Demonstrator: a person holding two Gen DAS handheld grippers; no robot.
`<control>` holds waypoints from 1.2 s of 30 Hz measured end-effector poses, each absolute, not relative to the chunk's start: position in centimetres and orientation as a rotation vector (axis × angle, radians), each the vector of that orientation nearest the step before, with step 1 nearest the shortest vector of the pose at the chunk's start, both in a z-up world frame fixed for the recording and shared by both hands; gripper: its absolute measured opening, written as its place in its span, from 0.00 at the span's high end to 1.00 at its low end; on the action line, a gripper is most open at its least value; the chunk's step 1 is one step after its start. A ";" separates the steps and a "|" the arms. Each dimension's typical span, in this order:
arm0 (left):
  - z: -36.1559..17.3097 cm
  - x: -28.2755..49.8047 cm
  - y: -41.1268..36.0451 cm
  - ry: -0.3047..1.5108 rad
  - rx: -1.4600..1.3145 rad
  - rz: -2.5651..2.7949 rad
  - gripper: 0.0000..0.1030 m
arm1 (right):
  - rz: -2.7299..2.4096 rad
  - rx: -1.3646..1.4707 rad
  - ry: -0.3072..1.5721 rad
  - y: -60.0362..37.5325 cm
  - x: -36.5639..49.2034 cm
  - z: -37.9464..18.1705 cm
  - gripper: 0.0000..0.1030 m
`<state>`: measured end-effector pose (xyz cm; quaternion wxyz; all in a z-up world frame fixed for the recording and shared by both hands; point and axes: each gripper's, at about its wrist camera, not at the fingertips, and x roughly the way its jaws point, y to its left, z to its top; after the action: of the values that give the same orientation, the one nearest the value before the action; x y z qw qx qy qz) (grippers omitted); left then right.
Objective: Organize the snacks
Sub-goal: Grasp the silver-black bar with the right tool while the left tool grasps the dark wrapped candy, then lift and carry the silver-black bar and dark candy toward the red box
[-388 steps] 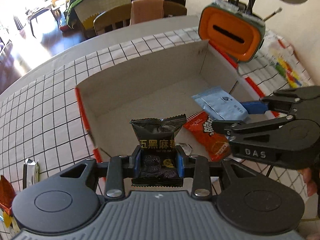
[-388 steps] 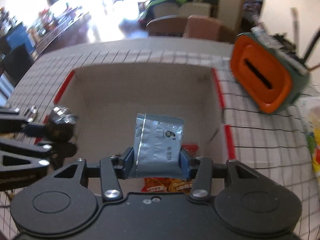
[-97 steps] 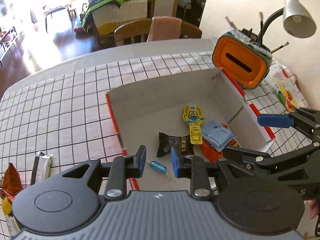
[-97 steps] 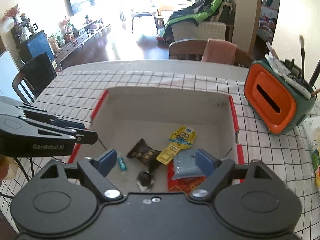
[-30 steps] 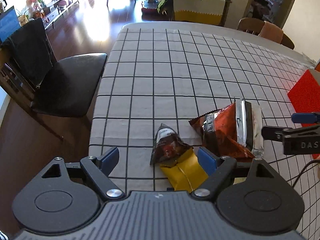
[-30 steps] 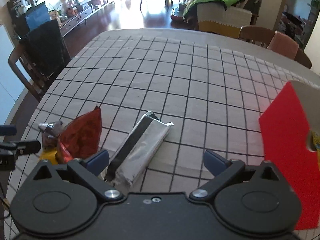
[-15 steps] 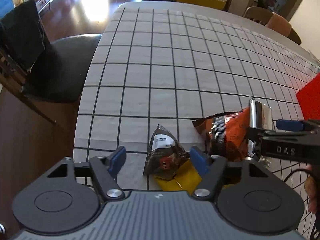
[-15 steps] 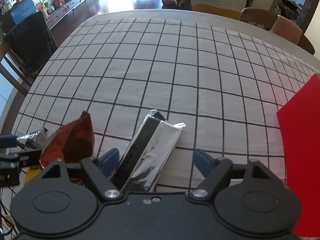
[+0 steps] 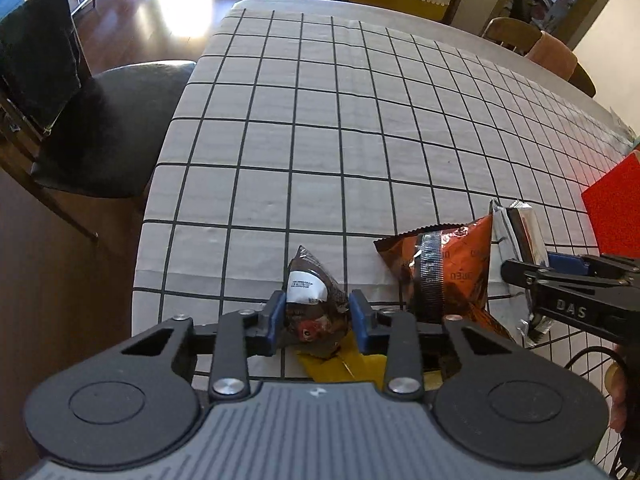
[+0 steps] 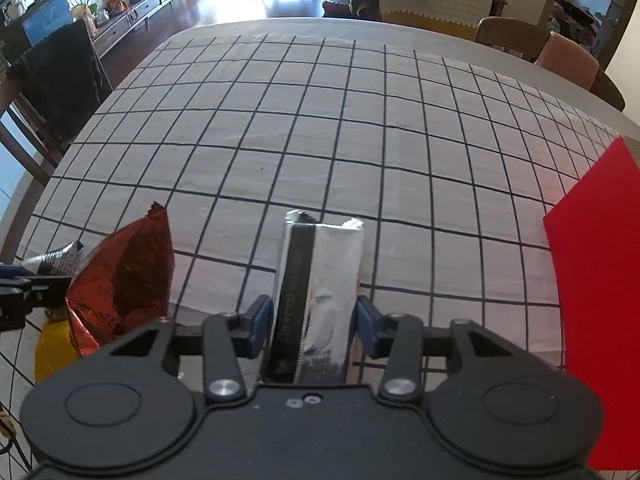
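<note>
1. Right now your tabletop fills both views, covered by a white cloth with a black grid.
2. Off its left edge stands a dark chair, and a red box wall rises at the right edge of both views.
3. Your left gripper points steeply down near the tabletop's front left corner. Its jaws have just been closing, and the blue pads now press both sides of a small brown packet with a white label.
4. Your right gripper also points steeply down. Its jaws have just been closing and now clamp a long silver pack by its near end, with the far end reaching out over the cloth away from the camera.
5. An orange bag lies on the cloth between the two grippers, just beside the silver pack and a little apart from the brown packet.
6. Under the brown packet and your left jaws lies a yellow packet, touching the brown one; its front end is hidden by the gripper body.
7. At the right edge of the left view, part of your hand shows behind the right gripper.
</note>
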<state>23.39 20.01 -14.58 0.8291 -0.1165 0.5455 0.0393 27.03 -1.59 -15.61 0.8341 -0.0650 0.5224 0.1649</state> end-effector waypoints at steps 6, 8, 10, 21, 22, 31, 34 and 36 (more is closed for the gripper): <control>-14.3 22.9 20.5 1.148 -0.256 0.101 0.71 | 0.366 -0.097 1.081 -4.4 26.1 -14.6 0.59; -13.9 22.6 20.7 1.140 -0.270 0.108 0.71 | 0.370 -0.084 1.072 -5.5 25.5 -14.0 0.59; -13.5 22.3 20.8 1.134 -0.280 0.112 0.71 | 0.380 -0.070 1.062 -6.8 24.7 -13.1 0.59; -10.4 20.3 18.9 1.077 -0.223 0.074 0.80 | 0.433 -0.039 1.009 -13.0 21.0 -7.8 0.59; -10.5 20.3 18.9 1.075 -0.225 0.078 0.80 | 0.436 -0.038 1.008 -13.0 20.9 -7.4 0.59; -11.1 20.7 20.7 1.100 -0.329 0.147 0.75 | 0.470 0.058 1.004 -15.9 18.4 -5.1 0.59; -11.7 21.3 20.7 1.108 -0.354 0.178 0.57 | 0.471 0.080 0.996 -16.8 17.4 -4.6 0.59; -12.0 21.7 20.3 1.100 -0.332 0.211 0.46 | 0.469 0.095 0.995 -17.1 16.8 -4.3 0.59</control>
<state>21.71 20.35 -12.00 0.8341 -0.1566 0.5195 0.0996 16.82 -17.12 -4.30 0.8516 0.0451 0.4725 0.2226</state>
